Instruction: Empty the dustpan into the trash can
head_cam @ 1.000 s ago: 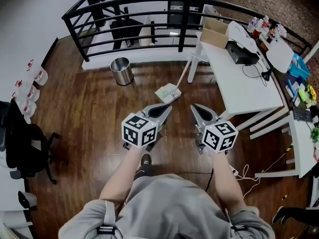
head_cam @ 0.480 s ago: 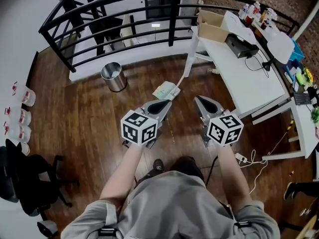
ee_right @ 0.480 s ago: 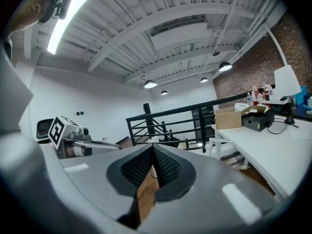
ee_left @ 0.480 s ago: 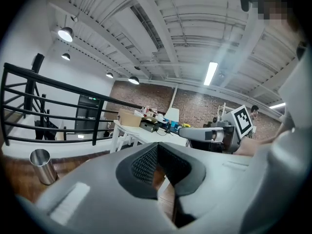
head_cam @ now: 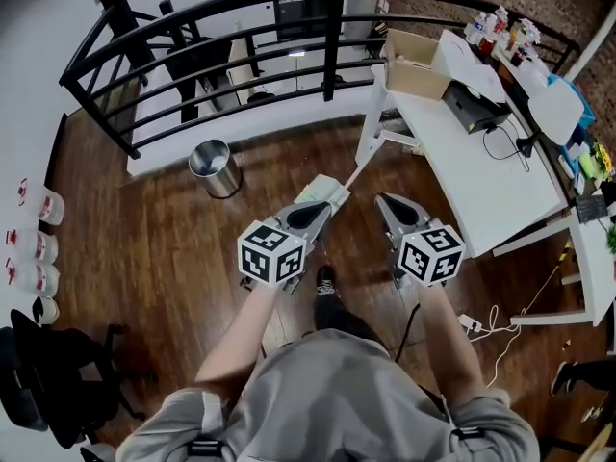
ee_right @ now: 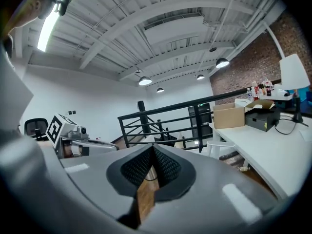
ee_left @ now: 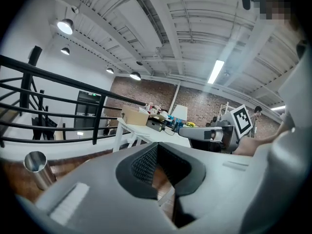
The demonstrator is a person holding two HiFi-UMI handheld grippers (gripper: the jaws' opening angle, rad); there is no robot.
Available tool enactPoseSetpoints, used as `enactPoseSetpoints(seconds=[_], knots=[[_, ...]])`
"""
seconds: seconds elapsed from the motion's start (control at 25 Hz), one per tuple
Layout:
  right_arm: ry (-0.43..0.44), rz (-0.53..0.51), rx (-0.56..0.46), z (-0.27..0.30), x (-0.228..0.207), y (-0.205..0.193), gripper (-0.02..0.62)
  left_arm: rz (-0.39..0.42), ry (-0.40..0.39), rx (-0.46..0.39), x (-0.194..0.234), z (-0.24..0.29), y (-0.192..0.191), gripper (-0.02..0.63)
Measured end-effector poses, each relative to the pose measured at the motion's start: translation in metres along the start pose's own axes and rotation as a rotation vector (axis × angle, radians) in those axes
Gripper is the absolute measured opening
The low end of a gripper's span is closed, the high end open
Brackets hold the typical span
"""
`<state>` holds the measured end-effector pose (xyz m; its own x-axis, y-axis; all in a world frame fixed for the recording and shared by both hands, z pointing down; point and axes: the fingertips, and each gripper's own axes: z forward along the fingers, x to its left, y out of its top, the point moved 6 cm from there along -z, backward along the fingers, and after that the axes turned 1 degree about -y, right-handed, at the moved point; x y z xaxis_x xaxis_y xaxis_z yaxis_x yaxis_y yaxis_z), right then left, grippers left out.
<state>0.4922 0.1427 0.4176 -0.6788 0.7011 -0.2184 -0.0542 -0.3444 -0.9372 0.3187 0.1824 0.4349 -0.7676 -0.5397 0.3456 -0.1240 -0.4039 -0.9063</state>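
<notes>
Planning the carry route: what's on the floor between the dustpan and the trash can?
Nothing. The head view shows only bare wood floor between the dustpan and the trash can.

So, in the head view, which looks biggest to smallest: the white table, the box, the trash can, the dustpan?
1. Table, clearly the largest.
2. Box and trash can: they look about alike, so I won't rank them.
3. Dustpan, smallest; only part of it shows.
</notes>
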Motion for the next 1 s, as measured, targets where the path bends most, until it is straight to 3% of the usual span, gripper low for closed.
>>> enactPoseSetpoints(seconds=[0.16, 0.32, 0.76, 1.0], knots=[[-0.066, -0.038, -0.013, 0.041, -0.045, 0.014, -0.002, -0.006, 0.004, 0.04, 0.039, 0.036, 0.013, 0.005], [-0.07, -0.029, 0.008, 0.078, -0.082, 0.024, -0.002, -0.008, 0.01, 0.044, 0.071, 0.075, 0.033, 0.005], [-0.126, 0.031, 0.149, 0.136, -0.143, -0.002, -0.002, -0.019, -0.037, 0.081, 0.116, 0.152, 0.048, 0.005], [-0.246, 0.149, 0.216, 0.169, -0.179, -0.043, 0.117, -0.012, -0.068, 0.132, 0.14, 0.174, 0.039, 0.005]])
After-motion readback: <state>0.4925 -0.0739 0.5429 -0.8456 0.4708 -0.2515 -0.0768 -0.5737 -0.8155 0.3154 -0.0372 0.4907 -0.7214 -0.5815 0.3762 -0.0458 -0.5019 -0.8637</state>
